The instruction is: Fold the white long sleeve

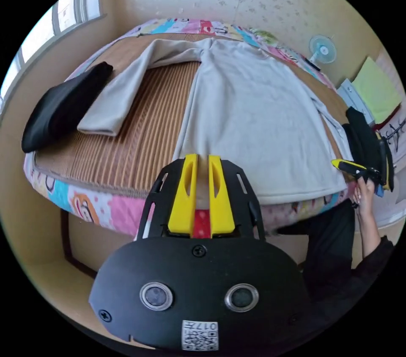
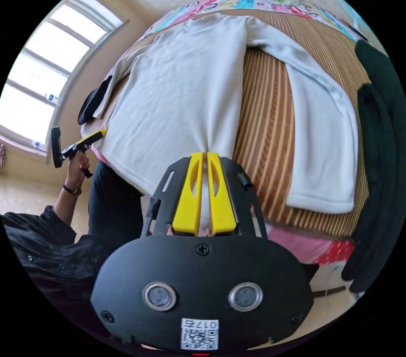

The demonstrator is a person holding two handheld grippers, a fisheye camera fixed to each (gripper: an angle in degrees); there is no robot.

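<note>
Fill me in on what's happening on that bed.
A person is folding a white long sleeve shirt spread flat on a bamboo mat on the bed, both sleeves out to the sides. Each hand holds a claw at the shirt's bottom hem: the left claw at one corner, the right claw at the other. Both have their jaws closed on the hem. No fold has been made yet. Dark clothes lie at the mat's edges.

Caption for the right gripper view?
Right gripper pinching the hem of a white shirt spread flat on a bed.
</note>
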